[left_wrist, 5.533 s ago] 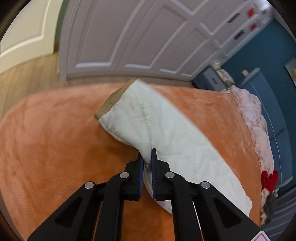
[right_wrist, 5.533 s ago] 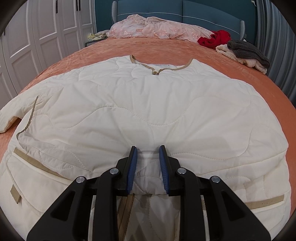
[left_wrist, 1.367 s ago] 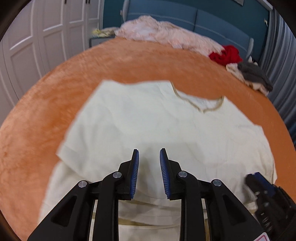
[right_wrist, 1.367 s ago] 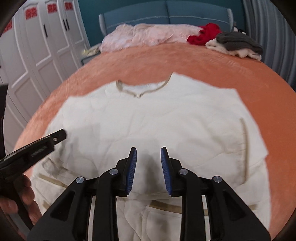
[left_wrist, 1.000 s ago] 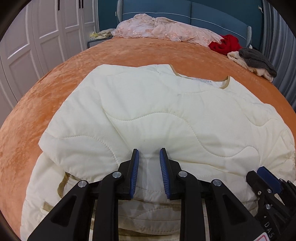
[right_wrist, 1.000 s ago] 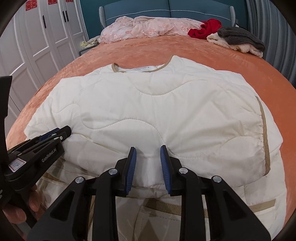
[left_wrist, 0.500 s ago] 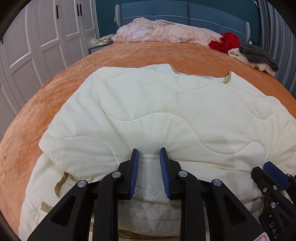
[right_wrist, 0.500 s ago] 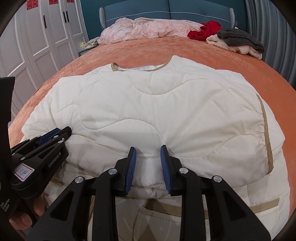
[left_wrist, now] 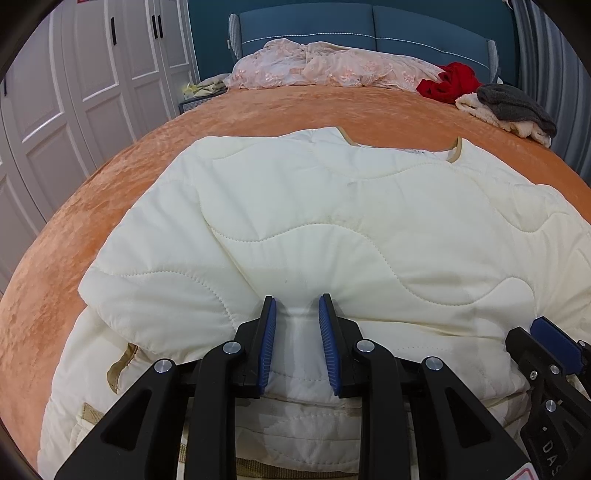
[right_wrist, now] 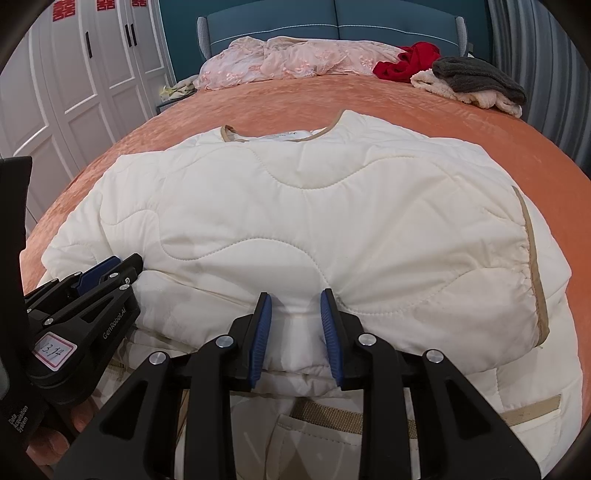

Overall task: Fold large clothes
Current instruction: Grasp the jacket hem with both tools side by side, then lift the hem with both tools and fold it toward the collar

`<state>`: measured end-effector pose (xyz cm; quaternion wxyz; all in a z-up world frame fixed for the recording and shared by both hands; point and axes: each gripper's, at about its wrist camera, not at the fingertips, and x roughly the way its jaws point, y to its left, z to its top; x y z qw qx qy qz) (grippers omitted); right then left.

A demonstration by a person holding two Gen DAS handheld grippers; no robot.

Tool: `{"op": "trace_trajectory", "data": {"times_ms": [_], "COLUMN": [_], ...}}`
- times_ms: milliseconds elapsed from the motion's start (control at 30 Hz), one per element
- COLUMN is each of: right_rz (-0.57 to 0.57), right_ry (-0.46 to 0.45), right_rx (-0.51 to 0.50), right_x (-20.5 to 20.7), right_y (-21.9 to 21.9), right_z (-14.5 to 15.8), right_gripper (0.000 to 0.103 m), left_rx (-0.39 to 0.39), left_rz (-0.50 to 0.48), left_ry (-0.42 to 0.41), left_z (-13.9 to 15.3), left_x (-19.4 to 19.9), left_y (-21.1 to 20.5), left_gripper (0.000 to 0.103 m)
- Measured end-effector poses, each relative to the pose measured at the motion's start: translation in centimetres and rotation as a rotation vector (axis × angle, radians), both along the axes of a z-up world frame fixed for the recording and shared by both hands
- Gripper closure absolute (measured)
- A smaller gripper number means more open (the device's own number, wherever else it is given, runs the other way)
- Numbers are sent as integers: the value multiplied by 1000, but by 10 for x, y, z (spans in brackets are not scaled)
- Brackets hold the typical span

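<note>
A cream quilted jacket [left_wrist: 332, 229] with tan trim lies on the orange bed cover, both sleeves folded across its front; it also shows in the right wrist view [right_wrist: 314, 221]. My left gripper [left_wrist: 294, 308] is closed on the thick edge of the folded sleeve at the jacket's left half. My right gripper [right_wrist: 295, 301] is closed on the same folded edge further right. The right gripper's tip shows in the left wrist view [left_wrist: 546, 339], and the left gripper shows in the right wrist view [right_wrist: 92, 295].
The orange bed cover [left_wrist: 110, 177] surrounds the jacket. A pink lace garment [left_wrist: 325, 62], a red garment [left_wrist: 450, 79] and a grey and cream pile [left_wrist: 513, 107] lie by the blue headboard [left_wrist: 369, 22]. White wardrobe doors [left_wrist: 74, 74] stand on the left.
The left sleeve has been folded over the jacket since 5.5 s ago. In the last second both grippers hold still at the folded edge, pinching it.
</note>
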<state>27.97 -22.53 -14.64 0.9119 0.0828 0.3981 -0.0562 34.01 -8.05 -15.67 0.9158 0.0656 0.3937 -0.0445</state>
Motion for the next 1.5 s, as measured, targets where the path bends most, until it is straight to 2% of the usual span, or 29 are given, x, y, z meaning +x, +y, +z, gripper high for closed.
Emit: {"op": "trace_trajectory", "data": {"times_ms": [533, 600, 700, 767, 833, 900, 1000, 1200, 1367, 1500], "right_rz": [4, 29, 89, 134, 165, 187, 203, 194, 188, 183], "right_ry": [3, 7, 1, -35, -51, -59, -72, -44, 15, 91], "right_rx": [5, 38, 86, 96, 116, 134, 175, 219, 262, 289], "right_x": [1, 1, 0, 0, 9, 30, 72, 164, 231, 271], "right_y": [-1, -3, -5, -4, -4, -3, -1, 6, 15, 22], "right_z": [0, 2, 18, 32, 45, 57, 68, 67, 50, 27], "right_gripper": [75, 62, 41, 41, 41, 41, 41, 41, 41, 41], "left_rx": [11, -19, -132, -171, -157, -171, -245, -310, -272, -234], "left_rz": [3, 0, -22, -22, -19, 1, 57, 131, 104, 101], "left_ry": [0, 19, 45, 20, 4, 15, 51, 97, 116, 154], "left_z": [1, 8, 31, 46, 62, 73, 82, 81, 68, 43], "left_x": [0, 0, 1, 3, 16, 41, 82, 153, 185, 202], "left_y": [-3, 1, 22, 38, 51, 67, 90, 108, 93, 82], "left_gripper": [79, 78, 57, 52, 49, 49, 49, 49, 49, 51]}}
